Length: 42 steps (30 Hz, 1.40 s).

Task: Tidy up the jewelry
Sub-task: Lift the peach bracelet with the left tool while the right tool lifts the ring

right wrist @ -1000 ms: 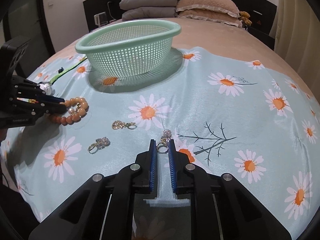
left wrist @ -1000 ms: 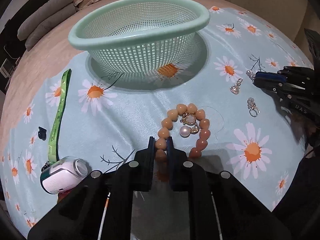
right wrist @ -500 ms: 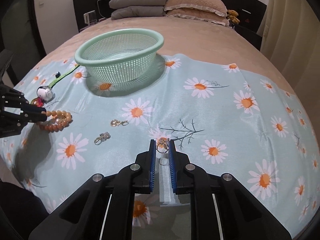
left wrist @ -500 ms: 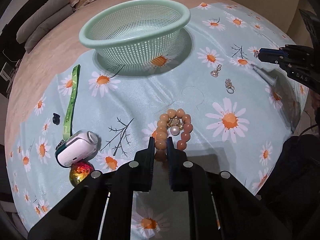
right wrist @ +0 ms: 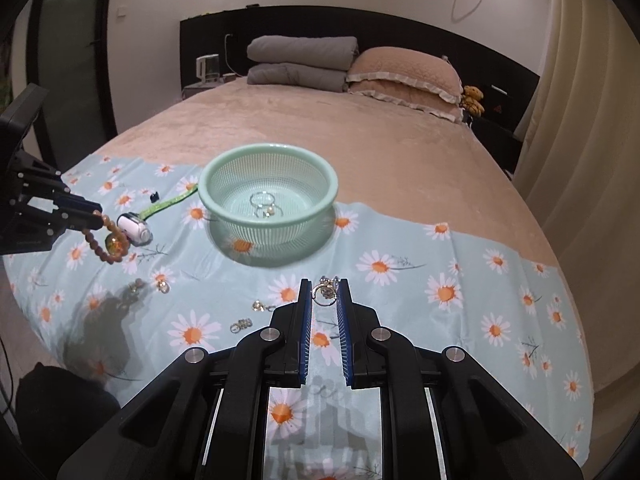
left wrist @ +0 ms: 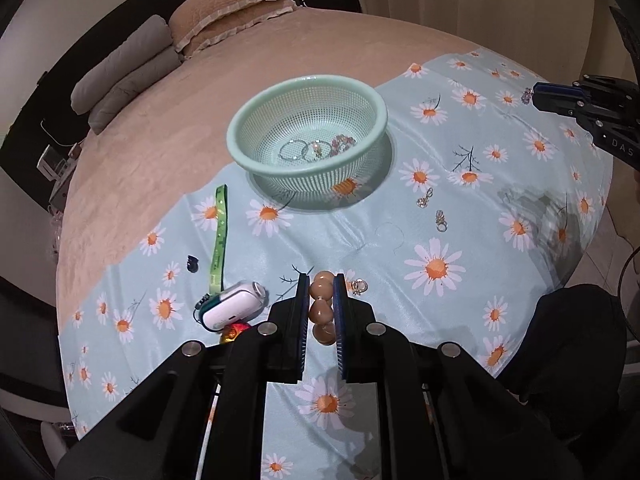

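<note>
With the left hand-held gripper [left wrist: 321, 300] pinching the bead bracelet [left wrist: 322, 308] and the right hand-held gripper [right wrist: 324, 294] clamping a ring [right wrist: 322, 294] above the bed, either could slip before reaching the mesh basket [left wrist: 362, 98].

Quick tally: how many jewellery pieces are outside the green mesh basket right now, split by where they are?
Orange beaded bracelet in the left gripper fingers: 1
Small silver ring-shaped piece in the right gripper fingers: 1
Small metal pieces loose on the daisy-print cloth: 3
Total: 5
</note>
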### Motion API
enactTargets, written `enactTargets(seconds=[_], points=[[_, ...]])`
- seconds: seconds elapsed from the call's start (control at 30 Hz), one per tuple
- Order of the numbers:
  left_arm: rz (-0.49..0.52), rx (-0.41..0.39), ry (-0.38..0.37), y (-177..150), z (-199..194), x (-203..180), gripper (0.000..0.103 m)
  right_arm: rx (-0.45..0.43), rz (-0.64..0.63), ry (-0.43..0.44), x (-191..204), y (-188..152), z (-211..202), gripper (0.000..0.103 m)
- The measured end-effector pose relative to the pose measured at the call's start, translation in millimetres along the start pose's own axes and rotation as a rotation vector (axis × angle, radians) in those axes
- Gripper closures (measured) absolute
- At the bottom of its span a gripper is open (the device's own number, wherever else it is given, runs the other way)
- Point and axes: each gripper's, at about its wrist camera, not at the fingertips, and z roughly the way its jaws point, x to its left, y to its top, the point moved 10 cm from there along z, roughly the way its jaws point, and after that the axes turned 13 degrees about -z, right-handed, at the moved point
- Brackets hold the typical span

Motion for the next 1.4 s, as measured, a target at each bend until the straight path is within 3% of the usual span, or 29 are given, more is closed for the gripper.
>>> enactTargets(seconds=[0.27, 0.53, 0.87, 1.4], points=[[0.061, -0.120, 0.054, 48.0, -42.0, -0.4, 0.091, -0.082, -0.009, -0.020, -21.0, 33.3, -26.6, 0.091], [0.085, -0.155, 0.059, 88.8, -39.8, 2.9, 0.091, -0.104, -0.047, -0.019, -32.8, 60.5, -12.6, 0.091], [0.068, -0.135, 0.017, 131.8, 19.5, 11.0, 0.091, -0.108, -0.086, 0.043, -22.3, 98.0, 53.0, 0.091], [0.096, -0.021, -0.021, 145.6, 127.8, 9.7, 0.091, -0.067, -0.095, 0.150, 0.1, 109.5, 157.7, 0.091]])
